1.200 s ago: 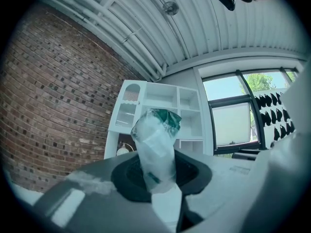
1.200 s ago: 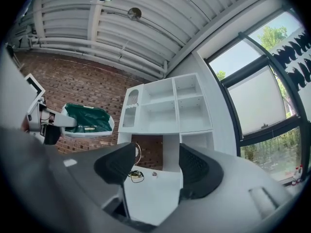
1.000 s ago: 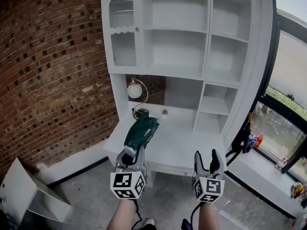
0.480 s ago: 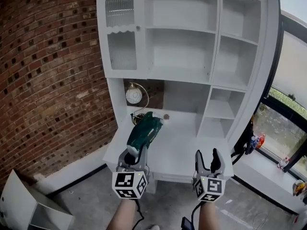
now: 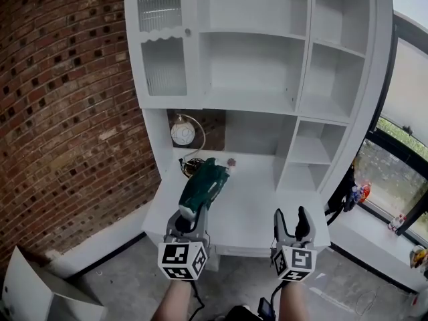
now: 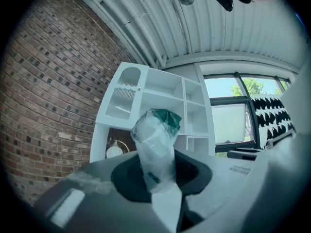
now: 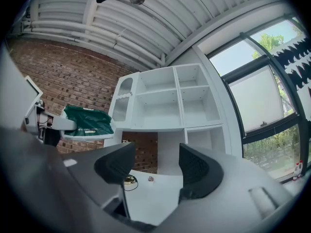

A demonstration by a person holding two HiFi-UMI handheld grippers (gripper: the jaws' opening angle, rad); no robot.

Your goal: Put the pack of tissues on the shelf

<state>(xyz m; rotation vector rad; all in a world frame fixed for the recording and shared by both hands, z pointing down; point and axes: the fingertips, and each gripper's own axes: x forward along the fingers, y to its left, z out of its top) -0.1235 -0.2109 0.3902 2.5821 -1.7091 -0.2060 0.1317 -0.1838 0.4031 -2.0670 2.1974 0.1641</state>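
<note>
Pinching the near end of the green pack of tissues (image 5: 204,184), the left claw (image 5: 188,214) holds it out over the white desk (image 5: 251,209) — long axis in line with the claw, far end toward the shelf (image 5: 251,102). The right claw (image 5: 293,218) stands spread, empty.

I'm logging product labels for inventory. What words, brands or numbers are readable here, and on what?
No text here is legible.
Pack of tissues: a line of white print on the green wrapper, too small to read.
Left marker cube and right marker cube: black-and-white square patterns only, no letters or numbers.
</note>
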